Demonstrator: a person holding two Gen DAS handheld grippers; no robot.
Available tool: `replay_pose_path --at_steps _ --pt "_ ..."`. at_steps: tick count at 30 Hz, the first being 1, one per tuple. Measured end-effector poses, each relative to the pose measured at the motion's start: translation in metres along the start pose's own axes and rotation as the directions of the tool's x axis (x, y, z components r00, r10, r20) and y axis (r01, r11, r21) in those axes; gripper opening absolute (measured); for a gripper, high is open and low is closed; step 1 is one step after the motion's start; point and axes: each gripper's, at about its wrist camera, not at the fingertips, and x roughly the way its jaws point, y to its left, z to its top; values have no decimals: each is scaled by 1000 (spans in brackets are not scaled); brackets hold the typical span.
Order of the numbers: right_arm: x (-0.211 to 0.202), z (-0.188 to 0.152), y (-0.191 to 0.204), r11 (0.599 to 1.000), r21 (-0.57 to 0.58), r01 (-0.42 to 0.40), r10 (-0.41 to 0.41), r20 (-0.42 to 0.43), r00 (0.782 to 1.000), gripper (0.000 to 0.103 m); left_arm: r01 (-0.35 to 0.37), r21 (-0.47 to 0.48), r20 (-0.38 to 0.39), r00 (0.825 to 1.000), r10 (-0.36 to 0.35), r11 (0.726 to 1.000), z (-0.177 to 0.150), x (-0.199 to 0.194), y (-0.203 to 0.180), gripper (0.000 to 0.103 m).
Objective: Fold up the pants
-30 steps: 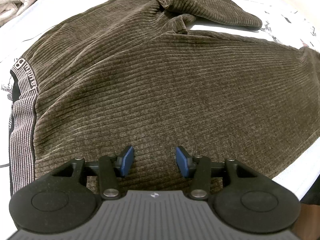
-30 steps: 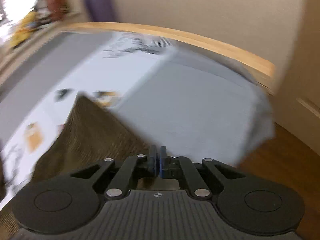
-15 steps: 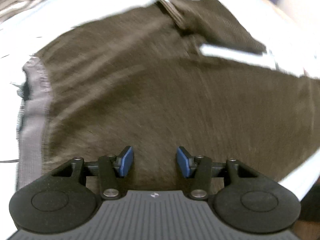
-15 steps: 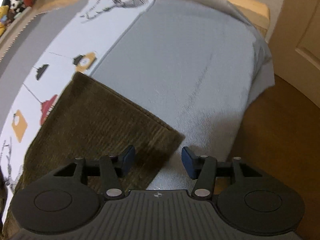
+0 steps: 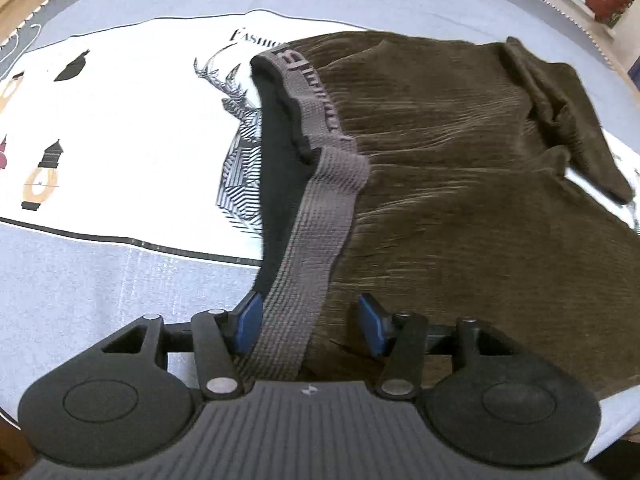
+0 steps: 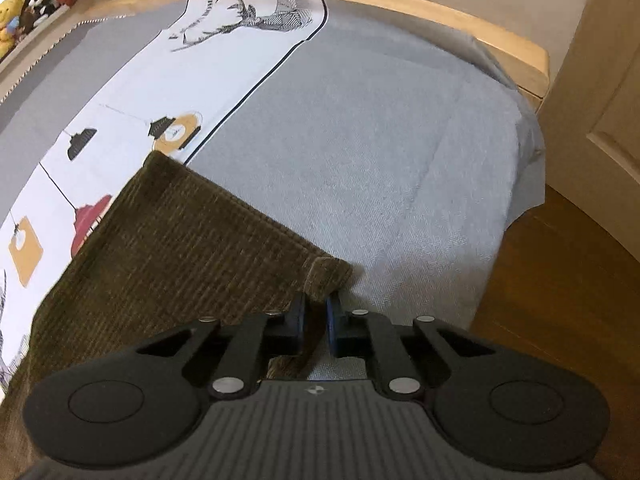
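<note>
The left gripper (image 5: 308, 328) has swung to the waistband (image 5: 320, 216), jaws opening astride it, while the right gripper (image 6: 316, 320) closes on the hem (image 6: 326, 274); pants (image 5: 460, 184) still unfolded.

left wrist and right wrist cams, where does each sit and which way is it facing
Left wrist: on the left hand-held gripper, looking steeply down at the grey waistband between its opening jaws; no body visible.
Right wrist: on the right hand-held gripper, looking down at a leg-hem corner, jaws closing on it; no body visible.
Shared: the brown pants and the printed bedcover.
</note>
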Motion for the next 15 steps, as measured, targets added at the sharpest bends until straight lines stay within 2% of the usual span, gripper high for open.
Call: replay_pose_path --at_steps 4,8,12,15 --pt "1 1 -1 1000 8 1 -1 1 1000 11 -104 100 -3 994 105 990 -4 6 -14 64" --pt "-1 0 1 1000 7 0 0 9 1000 11 -104 81 -5 994 105 991 -4 7 -8 64" --pt "-3 -1 3 1000 -14 -7 8 21 1000 11 -101 115 -9 995 102 988 -6 13 -9 64" --pt "-4 -2 6 999 -47 -13 15 34 999 11 -108 158 5 994 109 981 -9 12 -16 56"
